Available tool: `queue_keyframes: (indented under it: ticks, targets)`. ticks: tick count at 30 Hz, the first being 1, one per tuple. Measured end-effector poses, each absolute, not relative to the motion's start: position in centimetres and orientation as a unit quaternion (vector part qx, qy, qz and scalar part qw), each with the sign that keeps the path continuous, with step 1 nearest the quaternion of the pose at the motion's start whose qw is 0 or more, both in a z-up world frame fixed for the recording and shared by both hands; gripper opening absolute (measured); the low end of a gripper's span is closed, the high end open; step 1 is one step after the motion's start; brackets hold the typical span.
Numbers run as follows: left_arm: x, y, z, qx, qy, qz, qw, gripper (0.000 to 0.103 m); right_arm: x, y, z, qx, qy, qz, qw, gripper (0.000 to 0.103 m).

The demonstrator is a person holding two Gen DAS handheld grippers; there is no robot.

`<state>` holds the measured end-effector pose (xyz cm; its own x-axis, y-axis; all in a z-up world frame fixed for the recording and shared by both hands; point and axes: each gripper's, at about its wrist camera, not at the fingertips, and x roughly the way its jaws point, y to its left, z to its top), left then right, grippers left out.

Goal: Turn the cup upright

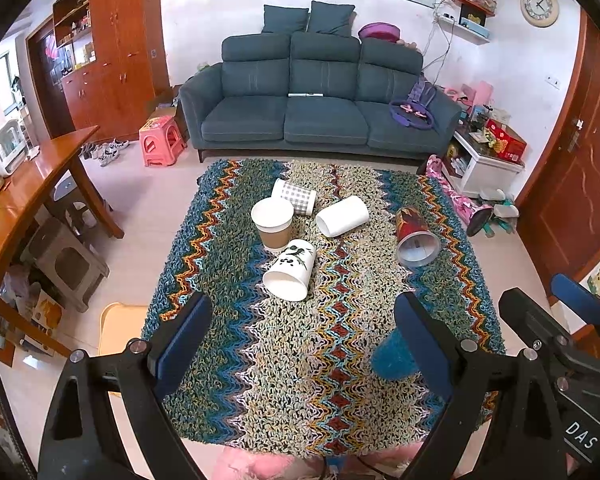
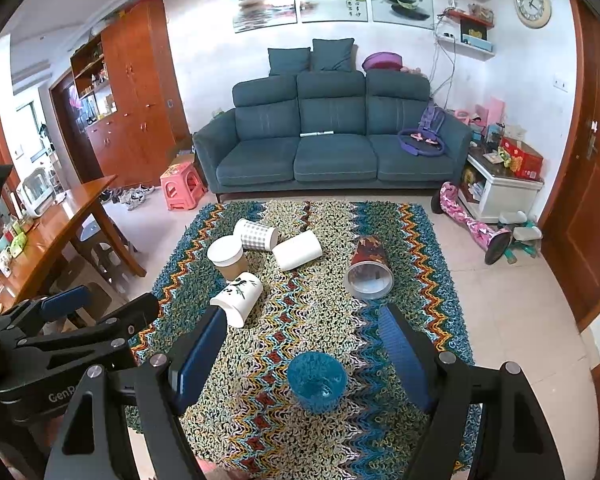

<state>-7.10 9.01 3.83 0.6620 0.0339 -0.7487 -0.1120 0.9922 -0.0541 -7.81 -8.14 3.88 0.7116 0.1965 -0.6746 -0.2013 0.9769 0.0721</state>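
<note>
Several cups sit on a zigzag rug (image 1: 284, 360). A brown paper cup (image 1: 273, 222) stands upright. A checked cup (image 1: 296, 196), a plain white cup (image 1: 342, 216), a white cup with a leaf print (image 1: 292, 270) and a red cup (image 1: 414, 234) lie on their sides. A blue cup (image 2: 317, 380) stands upright between my right gripper's open fingers. My left gripper (image 1: 302, 340) is open and empty, just short of the leaf-print cup (image 2: 238, 298). My right gripper (image 2: 302, 344) is open around the blue cup without touching it. The red cup (image 2: 370, 266) lies just beyond it.
A blue sofa (image 1: 320, 100) stands beyond the rug. A wooden table (image 1: 24, 184) and stools are at the left, with a pink stool (image 1: 162, 140) near the sofa. A white cabinet (image 1: 484, 160) and toys are at the right.
</note>
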Motion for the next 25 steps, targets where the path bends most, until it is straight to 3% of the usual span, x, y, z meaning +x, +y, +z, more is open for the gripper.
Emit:
queue_keyframes:
  ticks: [25]
  targets:
    - [-7.13,9.26,4.25,-0.042,0.405,0.044,0.912,0.094,-7.79,-8.51,3.47,0.001,0.367,0.105,0.924,0.079]
